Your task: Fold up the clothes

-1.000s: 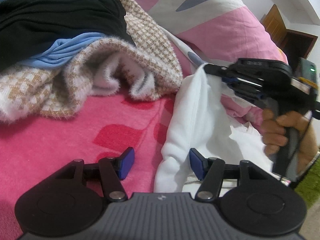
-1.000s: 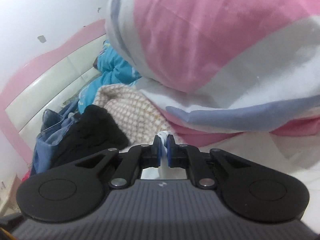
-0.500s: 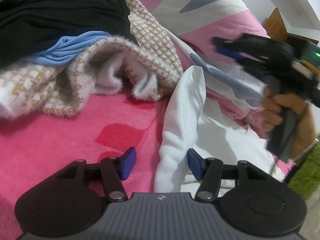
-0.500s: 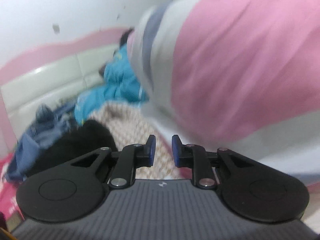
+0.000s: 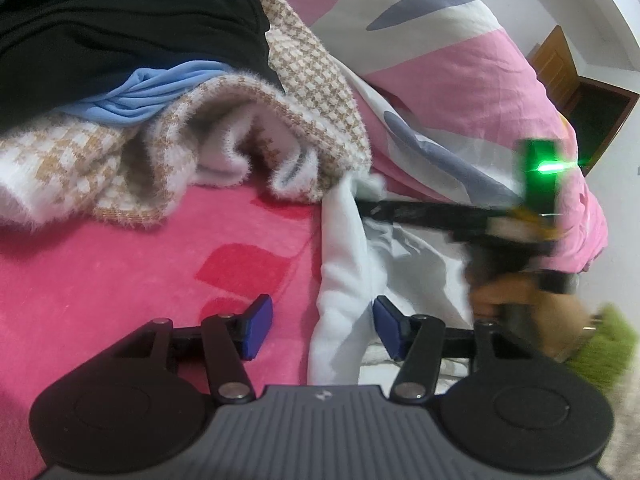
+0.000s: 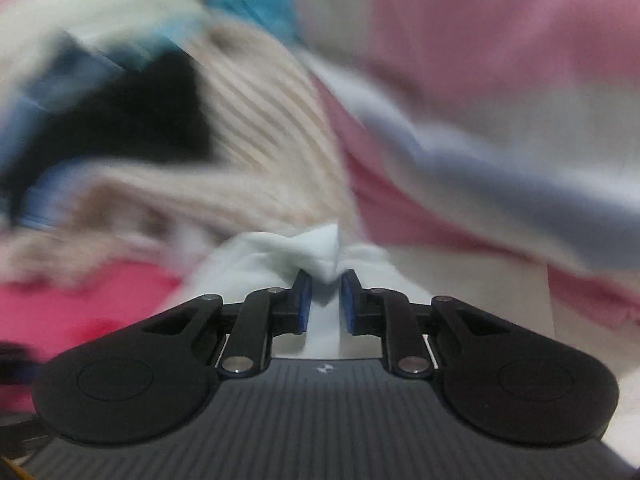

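Observation:
A white garment lies crumpled on the pink bedsheet, to the right of centre in the left wrist view. My left gripper is open, and a fold of the garment runs between its fingers, close to the right pad. The right gripper, held by a hand, reaches in from the right to the garment's top edge. In the blurred right wrist view, the right gripper has its jaws closing, with a bunched tuft of the white garment pinched between the blue pads.
A heap of clothes fills the back left: a fuzzy tan-checked sweater, a black garment and a light blue one. A pink, white and grey duvet rises behind. A green rug and a brown door are at right.
The right gripper let go of the white garment, swung up with open jaws, then dropped back onto its top edge and pinched it again. The left gripper stayed in place.

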The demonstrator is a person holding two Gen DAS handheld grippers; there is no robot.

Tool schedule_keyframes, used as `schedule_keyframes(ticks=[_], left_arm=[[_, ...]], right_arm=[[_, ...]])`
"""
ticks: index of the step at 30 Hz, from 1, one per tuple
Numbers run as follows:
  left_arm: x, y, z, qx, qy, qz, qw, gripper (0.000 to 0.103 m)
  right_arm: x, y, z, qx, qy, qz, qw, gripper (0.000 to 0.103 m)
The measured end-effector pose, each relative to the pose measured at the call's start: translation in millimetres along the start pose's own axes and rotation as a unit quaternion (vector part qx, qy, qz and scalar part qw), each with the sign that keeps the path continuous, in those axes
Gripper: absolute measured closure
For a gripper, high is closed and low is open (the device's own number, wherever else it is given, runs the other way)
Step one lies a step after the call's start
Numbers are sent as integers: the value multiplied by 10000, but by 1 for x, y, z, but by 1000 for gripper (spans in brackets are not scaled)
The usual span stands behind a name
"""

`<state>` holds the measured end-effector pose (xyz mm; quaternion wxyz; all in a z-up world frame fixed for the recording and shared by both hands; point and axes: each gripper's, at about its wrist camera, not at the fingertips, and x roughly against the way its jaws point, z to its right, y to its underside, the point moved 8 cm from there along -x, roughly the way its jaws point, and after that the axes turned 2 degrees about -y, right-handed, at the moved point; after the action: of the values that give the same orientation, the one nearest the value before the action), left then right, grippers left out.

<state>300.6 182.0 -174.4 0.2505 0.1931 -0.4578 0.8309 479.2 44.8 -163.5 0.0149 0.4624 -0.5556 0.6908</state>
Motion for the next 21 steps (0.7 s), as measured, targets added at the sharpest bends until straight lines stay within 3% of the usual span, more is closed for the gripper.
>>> schedule_keyframes(ticks=[3,5,11,16,21], left_arm=[[0,0,0,21,35,-7,10000,47],[0,0,-1,49,70,-14,10000,47],[3,-3,-6,360,251,2,9990,46],[7,-6,-8,492,251,138,9984,44],[6,-5,-5,406,272,88,9988,38]], right_arm=[[5,-3,10,-326,-26,174,9993,88],[22,-4,15,-322,179,299,9989,85],[136,10,42,-1089,473,938,9885,85],[247,84,67,-1608,1204,867,9758,84],[311,172,89,-2117,1998,439,9557,84]])
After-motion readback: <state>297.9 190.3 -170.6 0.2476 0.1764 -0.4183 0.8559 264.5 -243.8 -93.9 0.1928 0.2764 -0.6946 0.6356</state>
